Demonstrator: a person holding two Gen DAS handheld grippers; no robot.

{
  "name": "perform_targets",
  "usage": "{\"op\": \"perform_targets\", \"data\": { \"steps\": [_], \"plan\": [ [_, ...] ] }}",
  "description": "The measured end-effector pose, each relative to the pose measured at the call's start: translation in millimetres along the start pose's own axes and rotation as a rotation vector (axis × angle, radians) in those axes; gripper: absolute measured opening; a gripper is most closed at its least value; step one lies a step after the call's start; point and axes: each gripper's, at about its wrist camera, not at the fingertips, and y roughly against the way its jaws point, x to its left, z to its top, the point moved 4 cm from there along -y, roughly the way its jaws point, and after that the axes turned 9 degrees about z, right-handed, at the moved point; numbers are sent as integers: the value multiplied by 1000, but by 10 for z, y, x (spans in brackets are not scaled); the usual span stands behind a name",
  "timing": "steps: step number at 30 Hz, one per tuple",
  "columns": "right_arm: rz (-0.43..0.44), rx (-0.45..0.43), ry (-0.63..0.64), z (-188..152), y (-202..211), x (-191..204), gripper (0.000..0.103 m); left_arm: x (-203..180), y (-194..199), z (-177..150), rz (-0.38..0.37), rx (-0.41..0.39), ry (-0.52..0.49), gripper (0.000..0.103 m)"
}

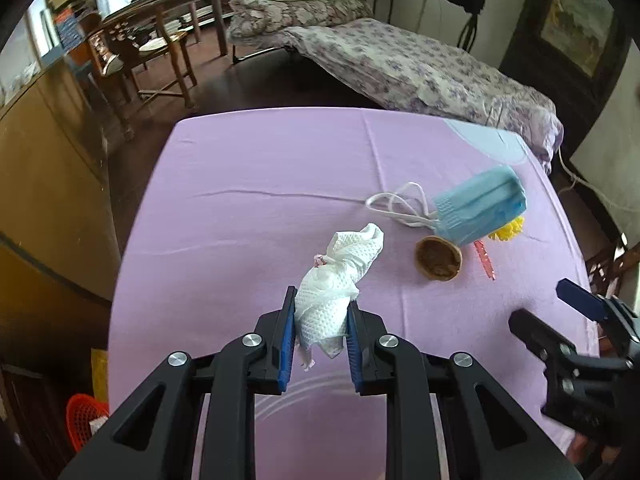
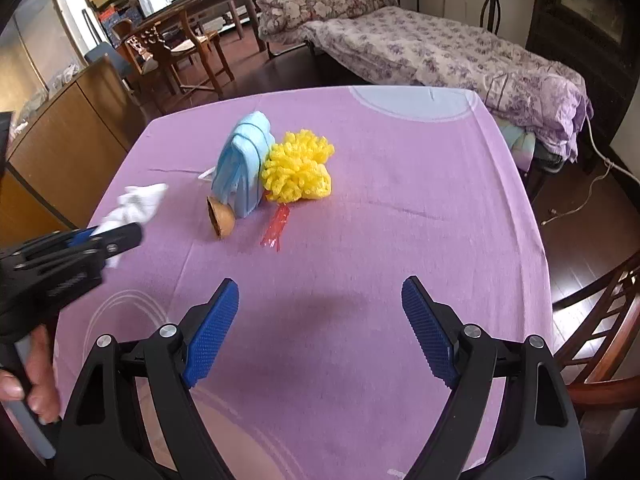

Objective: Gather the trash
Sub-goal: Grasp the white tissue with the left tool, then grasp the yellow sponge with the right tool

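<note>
Your left gripper (image 1: 321,300) pinches the crumpled white tissue (image 1: 340,276) over the purple tablecloth (image 1: 248,200). Your right gripper (image 2: 320,292) hangs wide apart, holding nothing. Farther off lie the blue mask (image 2: 244,160), yellow scrunchy (image 2: 298,168), nutshell half (image 1: 439,258) and red wrapper (image 2: 275,228).

Matt lilac cloth tablecloth (image 2: 400,200), dimpled white paper towel (image 1: 336,280), pleated blue mask (image 1: 480,208), glossy red wrapper (image 2: 276,228)

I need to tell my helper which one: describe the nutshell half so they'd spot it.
On the purple tablecloth, find the folded blue face mask beside the yellow puff. The nutshell half leans against the mask's near end: small, brown, hollow, the only hard thing there.
</note>
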Motion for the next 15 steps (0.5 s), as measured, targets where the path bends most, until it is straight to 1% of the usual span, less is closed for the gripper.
{"op": "perform_targets", "data": {
  "steps": [2, 4, 7, 8, 11, 15],
  "plan": [
    [2, -10, -1, 19, -8, 4, 81, 79, 52, -34, -14, 3, 20, 22],
    [-15, -6, 8, 36, -38, 8, 81, 140, 86, -88, -16, 4, 31, 22],
    [-72, -5, 42, 100, -89, 39, 81, 174, 75, -163, -25, 18, 31, 22],
    [-84, -5, 51, 127, -102, 48, 81, 178, 67, -171, -25, 22, 29, 22],
    [-79, -10, 56, 200, -135, 78, 81, 196, 48, -172, -27, 24, 26, 22],
    [-125, -15, 96, 339, -205, 105, 79, 244, 47, -165, -29, 18, 30, 22]
  ]
}}
